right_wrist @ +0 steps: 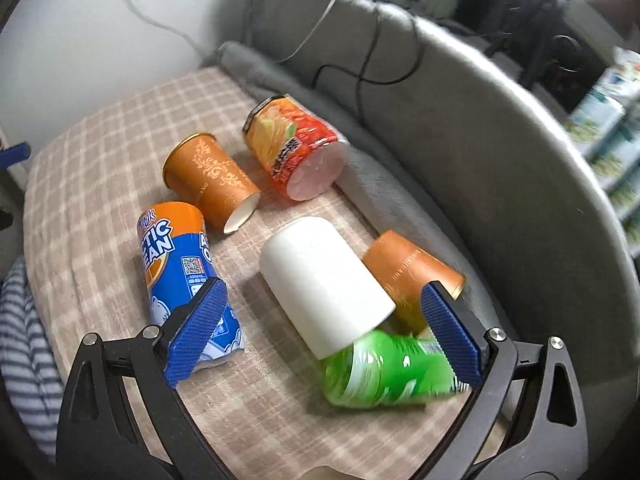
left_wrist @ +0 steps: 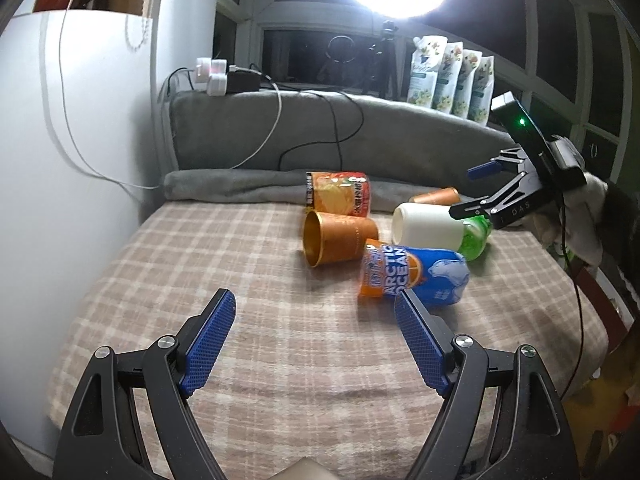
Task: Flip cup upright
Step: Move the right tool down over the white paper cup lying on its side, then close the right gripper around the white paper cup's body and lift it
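Six cups lying on their sides on the beige plaid blanket, both grippers spread wide, nothing held.

Left gripper hovers over bare blanket, blue pads apart, its right pad just in front of the blue-and-orange "Arctic Ocean" paper cup. Right gripper is above the pile, fingers apart, straddling the plain white paper cup, which lies tilted with its rim overlapping the green printed cup. Copper-orange paper cup with gold rim lies beside the Arctic Ocean cup, mouth facing the left wrist camera. Second copper-orange cup sits behind the white one. Red-orange printed noodle cup lies against the grey cushion edge. Can't tell if the right pads touch anything.
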The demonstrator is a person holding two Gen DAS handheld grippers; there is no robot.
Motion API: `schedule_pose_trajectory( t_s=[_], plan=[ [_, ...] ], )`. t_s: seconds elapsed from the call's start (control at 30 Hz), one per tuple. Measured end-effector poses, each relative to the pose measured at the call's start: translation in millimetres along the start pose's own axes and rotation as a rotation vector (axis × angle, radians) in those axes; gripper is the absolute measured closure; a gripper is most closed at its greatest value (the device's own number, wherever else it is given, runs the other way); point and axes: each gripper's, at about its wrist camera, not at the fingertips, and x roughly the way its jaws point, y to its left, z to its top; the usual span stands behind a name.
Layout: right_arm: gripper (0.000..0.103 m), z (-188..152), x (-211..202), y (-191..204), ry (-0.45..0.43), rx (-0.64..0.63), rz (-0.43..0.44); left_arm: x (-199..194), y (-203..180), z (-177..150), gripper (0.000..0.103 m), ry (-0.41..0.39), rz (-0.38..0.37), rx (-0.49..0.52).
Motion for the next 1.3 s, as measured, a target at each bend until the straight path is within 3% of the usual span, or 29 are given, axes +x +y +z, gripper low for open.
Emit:
schedule_pose_trajectory(
  t_s=[0.17, 0.43, 0.53, 1.0, 1.3],
  plan=[
    [0.007, 10, 26, 0, 0.086, -0.104, 0.072, 12, 6, 2, 0.021, 0.031, 0.011, -0.013],
    [0.010, 17, 65, 7, 0.180, -0.202, 0.091, 27, 7, 2, 0.021, 0.066, 0.025, -0.018],
    [0.019, 18, 75, 6, 0.201, -0.221, 0.083, 30, 8, 4, 0.021, 0.068, 0.031, -0.017],
    [0.022, 24, 91, 7, 0.207, -0.272, 0.073, 34, 11, 7, 0.021, 0.071, 0.042, -0.022],
    [0.023, 50, 79, 20, 0.136, -0.268, 0.062, 33, 14, 6, 0.021, 0.069, 0.051, -0.034]
  ],
)
